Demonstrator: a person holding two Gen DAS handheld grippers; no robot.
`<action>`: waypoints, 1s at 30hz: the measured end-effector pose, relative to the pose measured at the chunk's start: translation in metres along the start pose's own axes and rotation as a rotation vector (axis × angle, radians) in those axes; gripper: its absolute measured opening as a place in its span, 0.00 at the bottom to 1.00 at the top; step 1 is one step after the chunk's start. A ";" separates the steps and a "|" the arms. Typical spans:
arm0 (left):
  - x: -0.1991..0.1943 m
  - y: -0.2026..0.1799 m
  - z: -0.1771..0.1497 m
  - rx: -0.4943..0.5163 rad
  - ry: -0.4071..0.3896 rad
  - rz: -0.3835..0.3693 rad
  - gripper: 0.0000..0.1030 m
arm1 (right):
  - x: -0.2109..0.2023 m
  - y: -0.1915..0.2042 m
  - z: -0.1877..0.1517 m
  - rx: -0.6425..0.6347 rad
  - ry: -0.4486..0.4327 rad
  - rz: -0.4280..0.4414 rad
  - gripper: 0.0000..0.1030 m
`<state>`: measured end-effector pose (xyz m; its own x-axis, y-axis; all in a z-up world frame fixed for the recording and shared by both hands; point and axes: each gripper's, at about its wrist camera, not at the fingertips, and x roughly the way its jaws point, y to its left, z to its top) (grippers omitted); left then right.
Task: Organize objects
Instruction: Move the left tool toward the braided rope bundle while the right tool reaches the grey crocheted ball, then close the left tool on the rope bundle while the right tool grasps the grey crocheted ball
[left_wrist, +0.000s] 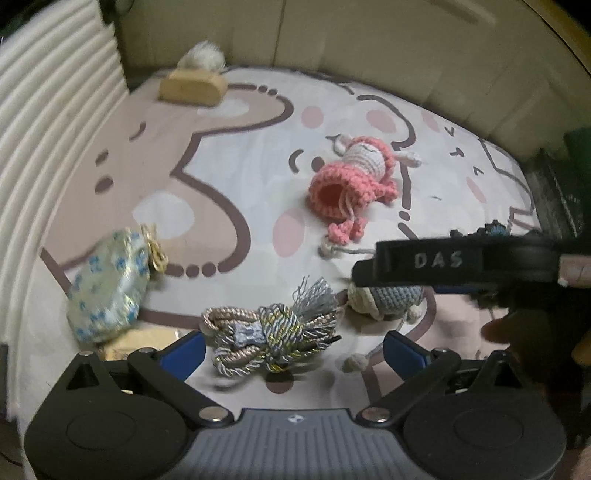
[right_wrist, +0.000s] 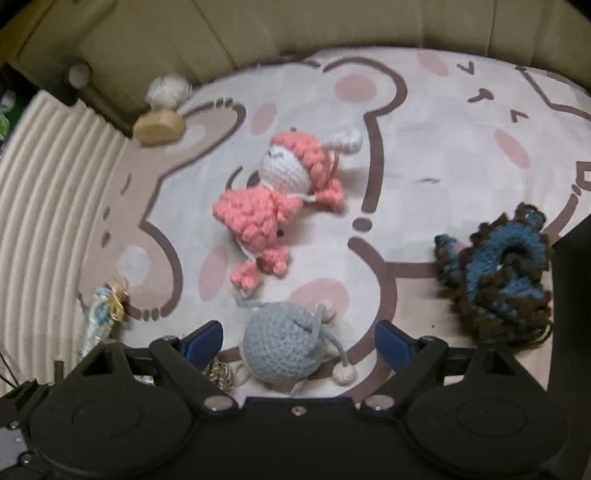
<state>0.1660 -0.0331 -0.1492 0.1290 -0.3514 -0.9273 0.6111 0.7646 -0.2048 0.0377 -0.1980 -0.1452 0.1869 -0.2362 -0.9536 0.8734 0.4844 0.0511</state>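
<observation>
My left gripper (left_wrist: 293, 347) points down and is open over a knotted silver-and-beige cord ornament with a grey tassel (left_wrist: 273, 332). The ornament lies between the blue fingers, and the pads do not press on it. My right gripper (right_wrist: 299, 343) is open too, with a grey crochet ball with drawstrings (right_wrist: 284, 343) lying between its fingers, clear of both pads. In the left wrist view the right gripper's black body marked "DAS" (left_wrist: 436, 262) hangs over that grey crochet piece (left_wrist: 391, 301). A pink crochet doll (right_wrist: 273, 199) lies in the middle of the mat.
All the items rest on a cartoon-print mat (right_wrist: 443, 155). A blue-and-brown crochet piece (right_wrist: 498, 269) lies at the right and a blue-flowered brocade pouch (left_wrist: 107, 284) at the left. A wooden block with a white pom-pom (left_wrist: 192, 86) sits at the far left corner, beside a ribbed white cushion (left_wrist: 48, 129).
</observation>
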 end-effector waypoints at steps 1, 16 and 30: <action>0.002 0.002 0.000 -0.013 0.007 -0.009 0.98 | 0.003 0.002 -0.001 -0.002 0.008 -0.007 0.85; 0.015 0.010 0.003 -0.145 0.025 -0.047 0.98 | -0.004 -0.008 0.003 0.091 0.049 -0.037 0.52; 0.049 0.007 0.001 -0.106 0.093 0.096 0.93 | -0.016 -0.026 -0.002 0.107 0.053 -0.060 0.52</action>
<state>0.1778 -0.0453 -0.1956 0.1067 -0.2263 -0.9682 0.5130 0.8467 -0.1413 0.0110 -0.2046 -0.1317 0.1108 -0.2157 -0.9702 0.9259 0.3771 0.0219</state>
